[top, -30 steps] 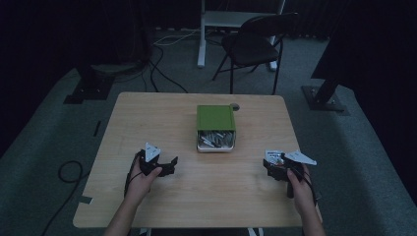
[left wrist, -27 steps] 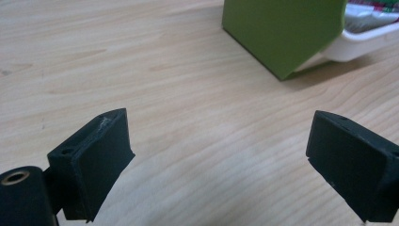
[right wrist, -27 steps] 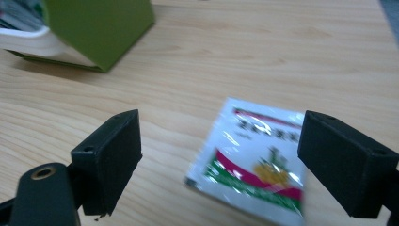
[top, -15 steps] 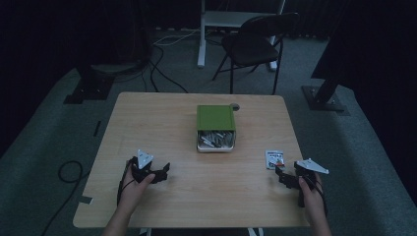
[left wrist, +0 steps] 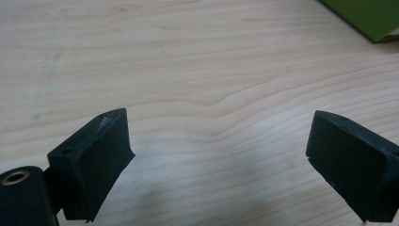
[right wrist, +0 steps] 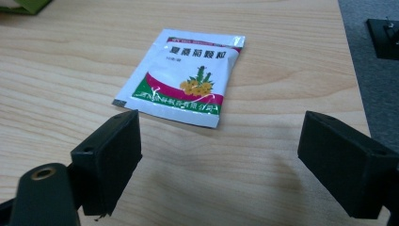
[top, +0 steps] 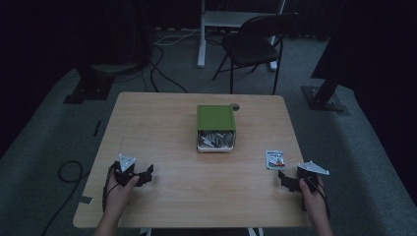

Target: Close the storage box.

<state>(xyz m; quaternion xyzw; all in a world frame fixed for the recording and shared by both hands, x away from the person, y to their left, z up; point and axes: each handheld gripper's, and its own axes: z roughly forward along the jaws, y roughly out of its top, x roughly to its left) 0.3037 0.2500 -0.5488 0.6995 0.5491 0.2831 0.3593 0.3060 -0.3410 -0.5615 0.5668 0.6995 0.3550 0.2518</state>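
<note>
Since the sachet (right wrist: 181, 77) lies flat on the bench (top: 162, 123) just ahead of the right gripper (right wrist: 214, 155), fingers spread, I'd tip one finger under an edge. Left gripper (left wrist: 219, 157) spread too, idle.

White-green-magenta sachet (right wrist: 181, 77), green box (top: 215, 118).
</note>
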